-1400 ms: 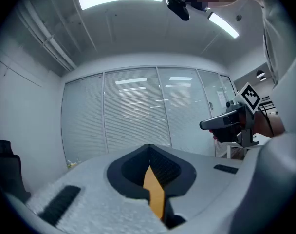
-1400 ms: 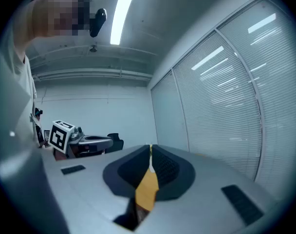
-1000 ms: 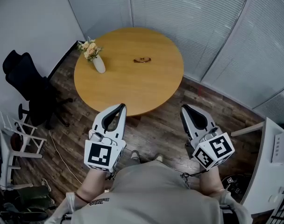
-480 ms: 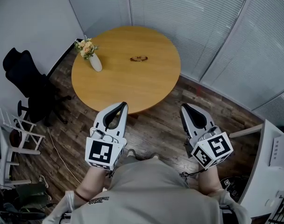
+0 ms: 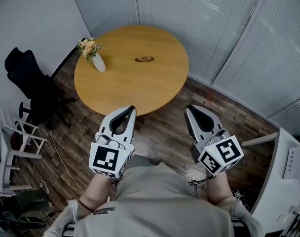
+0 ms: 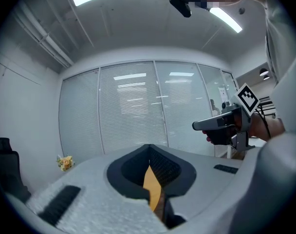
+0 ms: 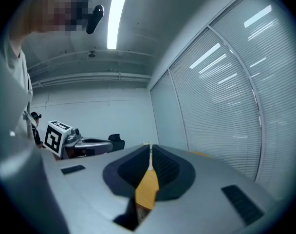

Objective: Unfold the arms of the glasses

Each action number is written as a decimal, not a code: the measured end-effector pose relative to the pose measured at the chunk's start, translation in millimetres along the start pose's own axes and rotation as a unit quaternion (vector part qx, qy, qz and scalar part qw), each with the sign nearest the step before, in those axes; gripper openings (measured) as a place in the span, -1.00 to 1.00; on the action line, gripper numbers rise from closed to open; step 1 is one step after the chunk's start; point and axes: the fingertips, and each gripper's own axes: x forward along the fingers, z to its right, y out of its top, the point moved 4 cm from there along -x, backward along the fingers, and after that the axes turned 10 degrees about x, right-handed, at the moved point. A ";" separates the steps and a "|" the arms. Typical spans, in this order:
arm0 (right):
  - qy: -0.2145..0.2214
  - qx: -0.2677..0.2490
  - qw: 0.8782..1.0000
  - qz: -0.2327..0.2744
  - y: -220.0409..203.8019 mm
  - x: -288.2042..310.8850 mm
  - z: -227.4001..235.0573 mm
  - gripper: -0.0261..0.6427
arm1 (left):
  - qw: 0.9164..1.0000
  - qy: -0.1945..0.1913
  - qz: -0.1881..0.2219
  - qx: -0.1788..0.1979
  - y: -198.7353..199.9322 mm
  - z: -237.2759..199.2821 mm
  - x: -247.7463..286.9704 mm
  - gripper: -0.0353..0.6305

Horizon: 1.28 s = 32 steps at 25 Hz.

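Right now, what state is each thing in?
glasses, lying on the table, untouched, apart from both grippers
left gripper, shut, empty
right gripper, shut, empty
vase, upright on the table, holding flowers

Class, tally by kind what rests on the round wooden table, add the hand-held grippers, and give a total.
glasses: 1
vase of flowers: 1
grippers: 2 (left gripper, right gripper)
Total: 4
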 end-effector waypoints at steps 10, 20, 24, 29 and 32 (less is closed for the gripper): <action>-0.008 0.009 1.000 -0.007 -11.2 -6.6 16.6 -0.81 | 1.000 0.008 0.001 0.016 1.0 -6.1 11.7 -0.83; -0.024 -0.007 1.000 -0.013 -5.8 25.7 42.5 -0.81 | 1.000 0.007 -0.003 0.004 -14.9 -27.0 46.5 -0.83; -0.024 -0.011 0.999 -0.022 -4.3 52.5 52.7 -0.81 | 1.000 0.002 -0.010 -0.001 -26.2 -40.1 64.9 -0.83; -0.026 -0.024 0.999 -0.034 -2.6 91.2 69.8 -0.81 | 1.000 0.000 -0.013 -0.013 -40.6 -65.0 95.0 -0.83; -0.026 -0.026 0.999 -0.038 1.5 115.2 80.5 -0.81 | 1.000 -0.004 -0.012 -0.015 -46.0 -79.0 112.7 -0.83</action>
